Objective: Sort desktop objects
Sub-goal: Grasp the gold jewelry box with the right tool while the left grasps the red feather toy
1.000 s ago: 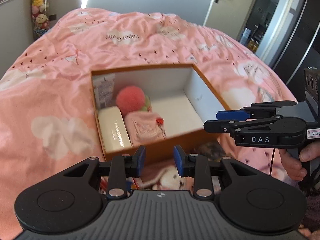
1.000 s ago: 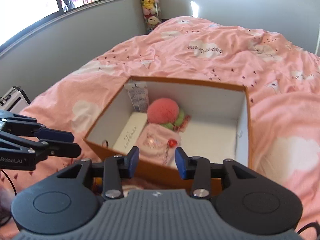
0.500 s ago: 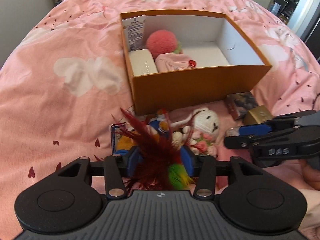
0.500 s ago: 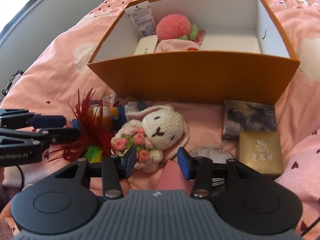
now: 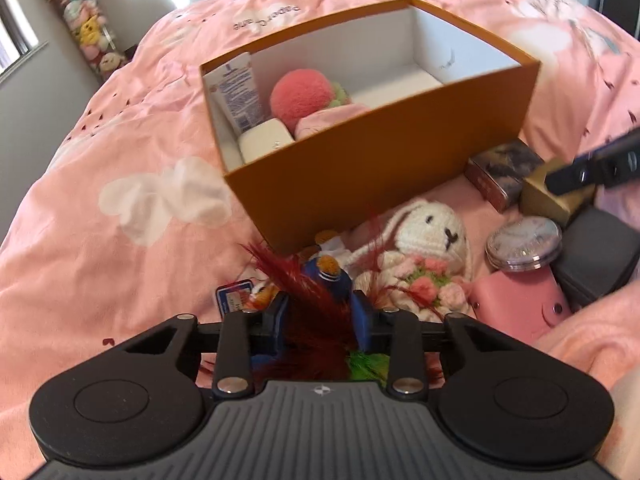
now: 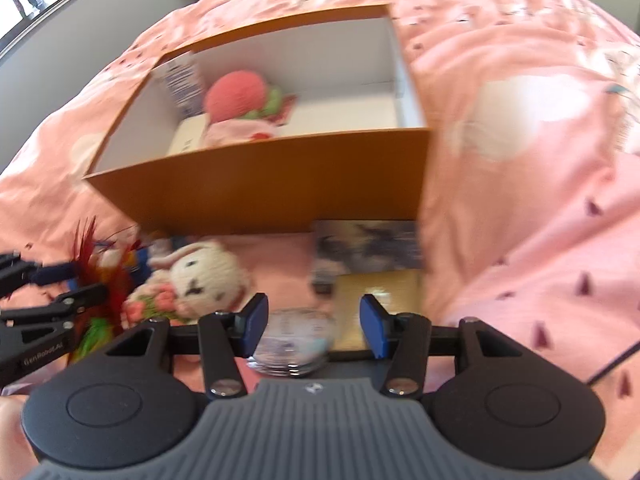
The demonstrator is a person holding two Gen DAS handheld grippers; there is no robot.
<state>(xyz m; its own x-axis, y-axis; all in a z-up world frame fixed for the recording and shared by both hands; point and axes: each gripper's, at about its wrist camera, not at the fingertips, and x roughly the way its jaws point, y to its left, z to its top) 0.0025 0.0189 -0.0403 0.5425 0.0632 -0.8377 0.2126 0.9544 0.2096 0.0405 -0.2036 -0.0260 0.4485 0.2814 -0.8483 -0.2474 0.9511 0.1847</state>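
The right gripper (image 6: 313, 322), its jaws opening, hangs over a blurred round clear case (image 6: 294, 346), apparently untouched, just beside a gold box (image 6: 380, 286) below the orange box (image 6: 260, 184).

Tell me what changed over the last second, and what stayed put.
Both grippers tipped down from the orange box toward the clutter in front of it. The left gripper now straddles the red feather toy, its jaws closing. The right gripper hangs over the round glass case, jaws opening, nothing gripped. The box's contents and the knitted bunny stayed put.
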